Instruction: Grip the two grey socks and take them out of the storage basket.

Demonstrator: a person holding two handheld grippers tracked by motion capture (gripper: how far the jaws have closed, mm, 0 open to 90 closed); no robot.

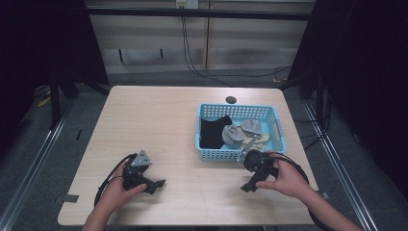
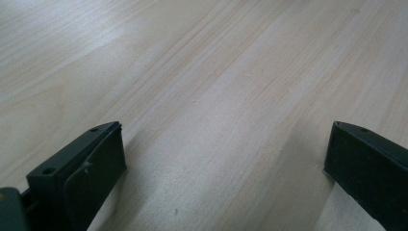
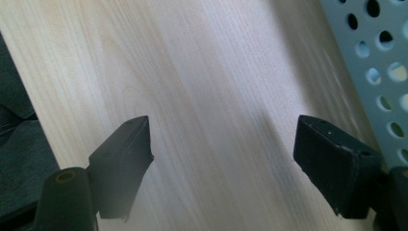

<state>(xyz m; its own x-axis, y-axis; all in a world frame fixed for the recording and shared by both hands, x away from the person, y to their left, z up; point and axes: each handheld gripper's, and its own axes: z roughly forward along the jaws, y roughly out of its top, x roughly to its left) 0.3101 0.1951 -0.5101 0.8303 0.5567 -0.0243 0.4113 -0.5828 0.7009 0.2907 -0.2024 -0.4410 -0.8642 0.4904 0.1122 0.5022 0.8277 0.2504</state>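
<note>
Both grippers held low over the wooden table [image 1: 159, 120]

Left gripper [image 2: 223, 159] and right gripper [image 3: 223, 149] jaws are spread, nothing between; blue perforated basket [image 3: 380, 62] lies beside the right jaws.

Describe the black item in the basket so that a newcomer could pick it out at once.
Start at the light wooden table and find the blue perforated plastic basket on its right half. At the basket's left end lies a flat black cloth. The grey and yellowish pieces beside it are lumpy; it alone is black.
</note>
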